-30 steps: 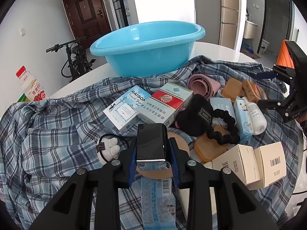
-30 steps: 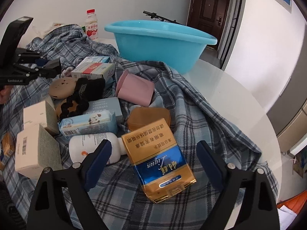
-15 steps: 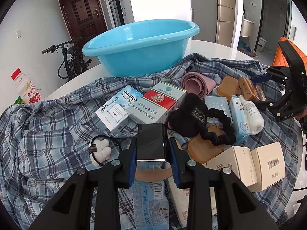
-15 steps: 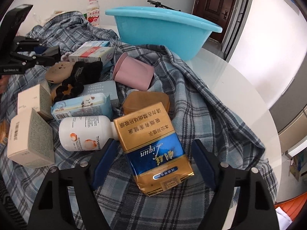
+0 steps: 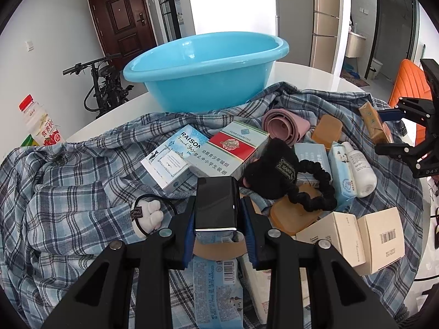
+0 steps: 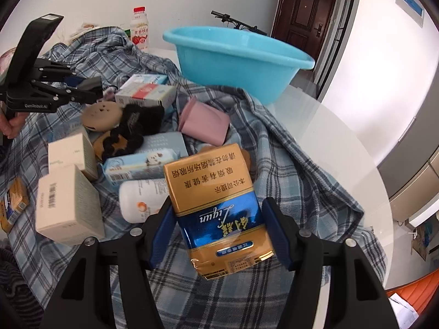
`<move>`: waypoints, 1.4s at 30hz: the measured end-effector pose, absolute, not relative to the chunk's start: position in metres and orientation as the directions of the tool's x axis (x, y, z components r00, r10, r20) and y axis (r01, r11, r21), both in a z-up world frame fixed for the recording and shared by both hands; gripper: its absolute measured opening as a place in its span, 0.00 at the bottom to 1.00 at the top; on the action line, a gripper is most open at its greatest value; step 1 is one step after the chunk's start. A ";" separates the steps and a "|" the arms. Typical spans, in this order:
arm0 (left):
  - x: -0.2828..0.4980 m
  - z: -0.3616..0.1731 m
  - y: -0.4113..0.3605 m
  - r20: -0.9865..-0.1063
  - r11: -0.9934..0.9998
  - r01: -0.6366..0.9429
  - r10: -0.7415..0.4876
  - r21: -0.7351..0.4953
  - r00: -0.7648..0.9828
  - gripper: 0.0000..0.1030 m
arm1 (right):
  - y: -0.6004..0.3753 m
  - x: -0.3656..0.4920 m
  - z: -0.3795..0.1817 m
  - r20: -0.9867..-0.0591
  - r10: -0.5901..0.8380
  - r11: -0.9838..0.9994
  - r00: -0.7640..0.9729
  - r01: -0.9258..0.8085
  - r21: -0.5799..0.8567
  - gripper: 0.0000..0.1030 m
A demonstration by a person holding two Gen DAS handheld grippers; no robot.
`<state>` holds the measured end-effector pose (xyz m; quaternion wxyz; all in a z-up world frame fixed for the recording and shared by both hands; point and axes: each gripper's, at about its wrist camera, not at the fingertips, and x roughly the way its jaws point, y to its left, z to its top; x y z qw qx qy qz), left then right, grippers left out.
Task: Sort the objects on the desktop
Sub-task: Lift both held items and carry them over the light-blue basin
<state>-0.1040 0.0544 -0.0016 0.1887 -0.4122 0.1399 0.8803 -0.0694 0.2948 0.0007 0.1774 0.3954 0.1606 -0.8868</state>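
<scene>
1. I had the gold-and-blue carton [image 6: 219, 211] between the jaws of the right gripper [image 6: 219, 233], which were closing on its long sides, above the plaid cloth [image 6: 288, 170].
2. I judged the carton light and stiff but crushable, its wrap slippery; a hold across the flat sides suited it.
3. My left gripper [image 5: 216, 219] was clamped on a black glossy box [image 5: 216, 203], rigid and smooth.
4. The blue basin [image 6: 241, 63] stood beyond on the desk [image 6: 343, 142], with other boxes and a white bottle [image 6: 140, 200] nearby.
</scene>
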 end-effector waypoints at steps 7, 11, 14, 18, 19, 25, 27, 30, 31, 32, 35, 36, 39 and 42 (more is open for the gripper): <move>-0.101 0.007 0.061 -0.765 -0.885 -0.456 0.232 0.091 -0.601 0.32 | 0.281 -0.071 0.013 -0.760 -0.208 -0.891 -0.616 0.439 -0.112 0.60; -0.109 0.018 0.066 -0.752 -0.895 -0.442 0.252 0.059 -0.610 0.32 | 0.266 -0.086 0.033 -0.707 -0.255 -0.910 -0.660 0.411 -0.056 0.60; -0.113 0.033 0.072 -0.732 -0.895 -0.440 0.253 0.069 -0.632 0.32 | 0.247 -0.095 0.050 -0.669 -0.265 -0.900 -0.694 0.428 -0.087 0.60; -0.122 0.056 0.079 -0.690 -0.901 -0.419 0.232 0.114 -0.686 0.32 | 0.232 -0.110 0.069 -0.642 -0.273 -0.892 -0.717 0.439 -0.111 0.60; -0.126 0.062 0.080 -0.683 -0.901 -0.419 0.238 0.110 -0.690 0.32 | 0.229 -0.114 0.074 -0.636 -0.277 -0.893 -0.720 0.438 -0.107 0.60; -0.155 0.095 0.091 -0.635 -0.910 -0.402 0.254 0.097 -0.729 0.32 | 0.221 -0.141 0.112 -0.575 -0.293 -0.909 -0.764 0.409 -0.081 0.60; -0.168 0.105 0.093 -0.627 -0.913 -0.397 0.255 0.094 -0.736 0.32 | 0.220 -0.151 0.124 -0.559 -0.301 -0.912 -0.773 0.405 -0.068 0.60; -0.190 0.119 0.096 -0.614 -0.923 -0.370 0.231 0.108 -0.755 0.32 | 0.217 -0.170 0.137 -0.549 -0.271 -0.924 -0.791 0.374 -0.083 0.60; -0.198 0.124 0.095 -0.609 -0.929 -0.356 0.226 0.100 -0.761 0.32 | 0.217 -0.178 0.141 -0.546 -0.261 -0.929 -0.796 0.361 -0.082 0.60; -0.207 0.128 0.093 -0.603 -0.937 -0.341 0.227 0.080 -0.765 0.32 | 0.218 -0.188 0.145 -0.540 -0.248 -0.938 -0.804 0.340 -0.074 0.60; -0.229 0.139 0.087 -0.583 -0.947 -0.320 0.267 -0.011 -0.767 0.32 | 0.222 -0.213 0.155 -0.508 -0.217 -0.960 -0.834 0.277 -0.045 0.60; -0.235 0.142 0.085 -0.570 -0.951 -0.309 0.266 -0.023 -0.777 0.32 | 0.222 -0.219 0.156 -0.489 -0.201 -0.966 -0.848 0.256 -0.046 0.60; -0.256 0.148 0.085 -0.532 -0.969 -0.246 0.203 0.010 -0.822 0.32 | 0.225 -0.243 0.152 -0.474 -0.183 -0.978 -0.861 0.207 0.003 0.60; -0.281 0.146 0.078 -0.532 -0.975 -0.220 0.206 -0.038 -0.821 0.32 | 0.227 -0.261 0.150 -0.472 -0.171 -0.985 -0.865 0.163 0.057 0.60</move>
